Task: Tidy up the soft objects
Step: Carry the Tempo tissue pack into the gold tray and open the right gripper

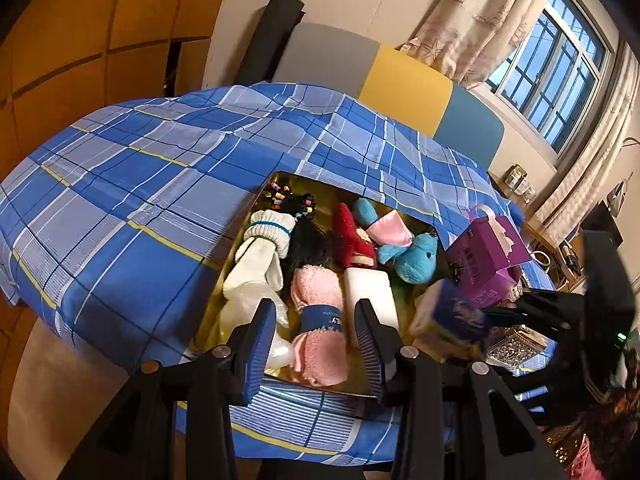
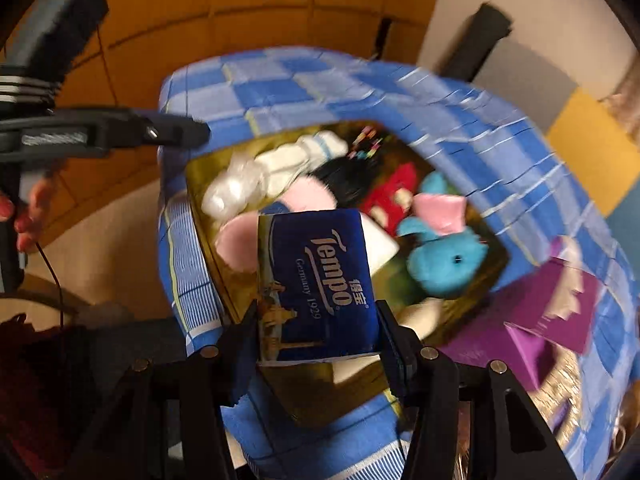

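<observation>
Gold tray (image 1: 236,268) – on blue plaid bedspread (image 1: 132,184).

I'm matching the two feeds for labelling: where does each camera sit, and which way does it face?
Left wrist: on the left claw, looking down onto the gold tray on the plaid bed; its open fingers show.
Right wrist: on the right claw, angled down at the tray; its fingers clamp a Tempo tissue pack; a hand shows.
Shared: tray, blue plush, tissue pack.
</observation>
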Demonstrator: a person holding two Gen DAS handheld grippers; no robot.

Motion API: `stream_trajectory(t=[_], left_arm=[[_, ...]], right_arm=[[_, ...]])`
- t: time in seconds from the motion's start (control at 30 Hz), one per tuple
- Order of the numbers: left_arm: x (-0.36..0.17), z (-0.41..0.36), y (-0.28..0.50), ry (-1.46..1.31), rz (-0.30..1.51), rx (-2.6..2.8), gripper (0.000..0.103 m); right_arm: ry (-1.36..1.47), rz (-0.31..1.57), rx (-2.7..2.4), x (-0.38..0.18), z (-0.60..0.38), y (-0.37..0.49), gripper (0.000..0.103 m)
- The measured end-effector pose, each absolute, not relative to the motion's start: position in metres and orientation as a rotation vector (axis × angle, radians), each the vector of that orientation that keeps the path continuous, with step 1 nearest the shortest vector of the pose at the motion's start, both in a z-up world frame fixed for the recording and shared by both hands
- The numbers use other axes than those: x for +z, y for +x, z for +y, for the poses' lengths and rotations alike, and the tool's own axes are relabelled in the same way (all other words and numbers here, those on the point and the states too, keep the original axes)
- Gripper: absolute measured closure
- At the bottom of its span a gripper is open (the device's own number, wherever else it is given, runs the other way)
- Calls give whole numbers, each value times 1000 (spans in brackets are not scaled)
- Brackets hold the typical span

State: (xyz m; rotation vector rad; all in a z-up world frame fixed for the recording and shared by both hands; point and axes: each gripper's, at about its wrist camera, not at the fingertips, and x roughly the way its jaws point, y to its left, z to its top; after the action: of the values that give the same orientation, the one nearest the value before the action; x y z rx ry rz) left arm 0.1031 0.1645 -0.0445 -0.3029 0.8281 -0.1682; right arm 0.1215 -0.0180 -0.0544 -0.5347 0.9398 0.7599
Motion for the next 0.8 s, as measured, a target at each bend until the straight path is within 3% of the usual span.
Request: stream_trajectory(t=[0.3, 0.37, 0.43, 0.8], left_arm=[[-47, 174, 99, -322, 827, -172, 62], [-48, 174, 98, -324, 828, -167, 62], [-48, 174, 98, -326, 831, -172, 62], [-47, 153, 94, -275, 821, -209, 62]], right_arm=[[-593, 1162, 910, -78, -1, 150, 48], [-605, 1198, 920, -87, 3, 153, 41], [-600, 1196, 884, -91, 2, 157, 32], [-495, 1061, 630, -79, -19, 152, 32]])
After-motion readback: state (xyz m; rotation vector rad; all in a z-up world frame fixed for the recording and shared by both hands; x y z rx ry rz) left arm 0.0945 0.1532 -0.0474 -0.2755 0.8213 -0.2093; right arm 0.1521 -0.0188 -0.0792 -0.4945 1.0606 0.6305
